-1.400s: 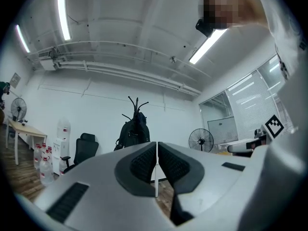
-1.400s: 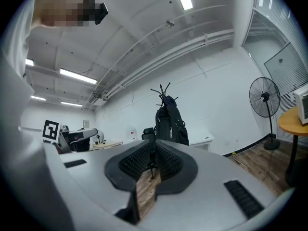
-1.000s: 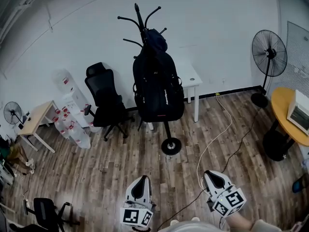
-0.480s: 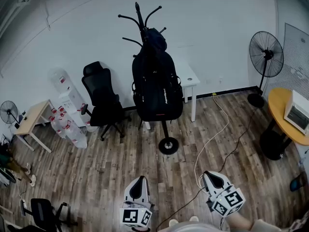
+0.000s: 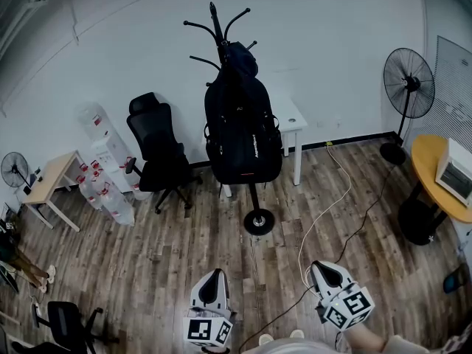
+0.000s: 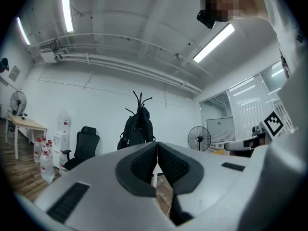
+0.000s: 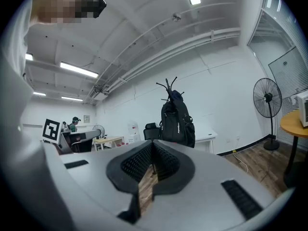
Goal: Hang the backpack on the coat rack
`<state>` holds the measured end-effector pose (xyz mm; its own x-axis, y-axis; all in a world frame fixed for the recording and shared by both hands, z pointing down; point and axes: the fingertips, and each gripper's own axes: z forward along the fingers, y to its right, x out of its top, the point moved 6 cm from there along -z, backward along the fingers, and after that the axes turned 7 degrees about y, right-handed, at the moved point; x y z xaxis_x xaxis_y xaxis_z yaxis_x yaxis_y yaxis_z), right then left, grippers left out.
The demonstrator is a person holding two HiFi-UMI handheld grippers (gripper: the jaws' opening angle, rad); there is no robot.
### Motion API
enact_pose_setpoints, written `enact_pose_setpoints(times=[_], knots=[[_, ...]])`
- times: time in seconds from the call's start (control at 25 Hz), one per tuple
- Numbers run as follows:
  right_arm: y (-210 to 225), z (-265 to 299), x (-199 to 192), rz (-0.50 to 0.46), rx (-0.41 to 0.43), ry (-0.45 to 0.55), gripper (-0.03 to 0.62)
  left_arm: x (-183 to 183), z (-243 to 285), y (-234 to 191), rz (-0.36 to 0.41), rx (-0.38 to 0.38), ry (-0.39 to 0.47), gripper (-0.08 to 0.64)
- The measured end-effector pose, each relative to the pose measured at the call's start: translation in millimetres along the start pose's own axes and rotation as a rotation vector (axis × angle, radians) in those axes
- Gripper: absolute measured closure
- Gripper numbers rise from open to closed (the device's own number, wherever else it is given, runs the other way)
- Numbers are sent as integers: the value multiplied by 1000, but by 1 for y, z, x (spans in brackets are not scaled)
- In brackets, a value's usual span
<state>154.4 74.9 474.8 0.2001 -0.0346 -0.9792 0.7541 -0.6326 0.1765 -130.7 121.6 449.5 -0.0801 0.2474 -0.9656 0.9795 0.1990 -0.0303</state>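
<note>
Nothing of the task's things has moved against the earlier frames; only a slight drift of the whole scene across the head view is noted. The black backpack (image 5: 243,135) is found hanging on the coat rack (image 5: 217,29), suspended by its top from an upper hook, with its body lying against the pole and clear of the floor. The rack is seen upright on its round base at the far side of the room, in front of the white wall.

The left gripper (image 5: 213,274) and the right gripper (image 5: 325,267) are held low and near, well apart from the rack. Each pair of jaws is closed pad against pad, and nothing is held between them.

Since the backpack hangs unsupported while both grippers are withdrawn and empty, the hanging step is judged complete. No further handling appears to be required, provided the hook keeps its hold.

A black office chair (image 5: 158,150) is placed just left of the rack. A white table (image 5: 292,116) stands behind it to the right. A pedestal fan (image 5: 408,83) is located at the far right, and a light cable (image 5: 326,203) is laid across the wood floor.
</note>
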Motion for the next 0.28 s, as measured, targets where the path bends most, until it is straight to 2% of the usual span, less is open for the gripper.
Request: enact_pose_setpoints(times=[0.28], knots=[[4, 4, -2, 0, -13, -5, 577, -11, 4, -3, 1, -18, 1, 551]])
